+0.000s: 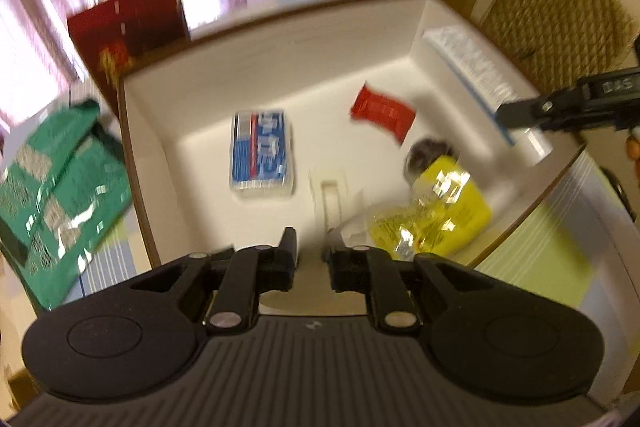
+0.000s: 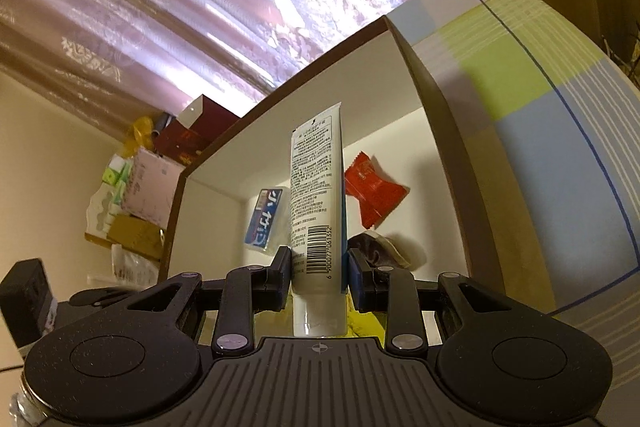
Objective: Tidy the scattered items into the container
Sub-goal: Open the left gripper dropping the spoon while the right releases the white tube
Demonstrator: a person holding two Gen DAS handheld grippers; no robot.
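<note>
The container is a white box with a brown rim (image 1: 280,39) (image 2: 400,87). In it lie a blue tissue pack (image 1: 262,151) (image 2: 264,219), a red candy wrapper (image 1: 382,111) (image 2: 372,191), a dark pouch (image 1: 430,153) (image 2: 372,247), a yellow packet (image 1: 440,211) and a small clear plastic piece (image 1: 334,199). My left gripper (image 1: 312,255) hovers over the box's near side, slightly open and holding nothing. My right gripper (image 2: 318,267) (image 1: 516,115) is shut on a white tube (image 2: 316,195) (image 1: 468,67), held over the box's right side.
A green foil packet (image 1: 60,179) lies left of the box and a dark red box (image 1: 128,23) stands behind it. The checked tablecloth (image 1: 540,247) (image 2: 540,107) surrounds the box. Several packages (image 2: 136,195) are piled by the wall. A woven mat (image 1: 560,7) stands at the back right.
</note>
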